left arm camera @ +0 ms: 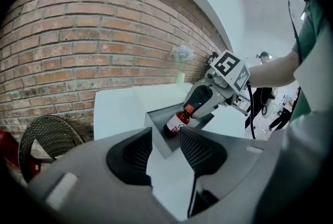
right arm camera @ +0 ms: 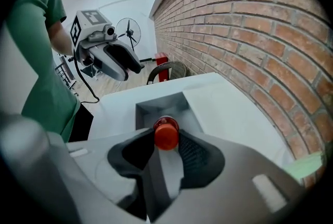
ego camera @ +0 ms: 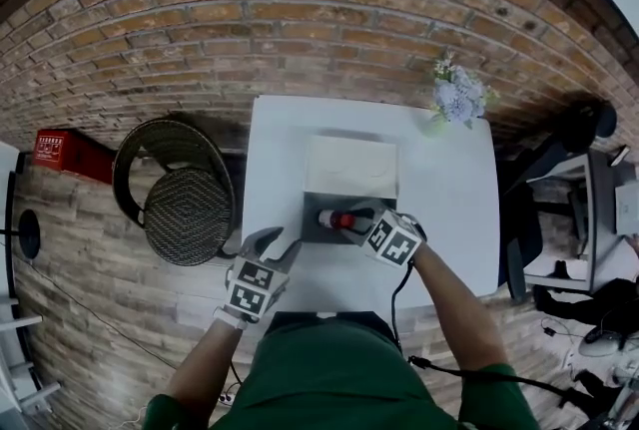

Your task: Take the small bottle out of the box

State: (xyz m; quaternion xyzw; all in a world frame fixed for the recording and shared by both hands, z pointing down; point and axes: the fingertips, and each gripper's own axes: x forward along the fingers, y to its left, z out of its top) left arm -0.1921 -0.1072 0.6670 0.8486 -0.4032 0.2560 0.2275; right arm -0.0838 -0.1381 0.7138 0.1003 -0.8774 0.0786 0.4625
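Both tongs are at work over the white table (ego camera: 444, 194), but only one has hold of anything. The right tongs (right arm camera: 166, 141) are clamped on the small bottle (left arm camera: 178, 122) at its neck end, with the red cap (right arm camera: 166, 133) showing right between the pads. From where I stand the bottle sits on a slant: cap end up in the grip, brown body and white label angling down, base low inside the grey box (ego camera: 312, 232). So the bottle is gripped but, as far as I can judge, not yet clear of the box. The left tongs (left arm camera: 165, 137) are parted with nothing between them, hanging just off the box's near left corner by the table's front edge, touching neither box nor bottle. The box itself stands about mid-table, a little toward the front edge, its pale lid (ego camera: 350, 166) folded back toward the brick wall (ego camera: 300, 19). A vase of flowers (ego camera: 458, 97) stands at the table's far right corner, and a woven chair (ego camera: 180, 199) sits off the left edge. I'd call this the lifting-out step. What comes next, I reckon, is a steady pull up along the bottle's own slant so the base clears the box wall without dragging the box, and the idle tongs are handy to pin the box if it shifts.
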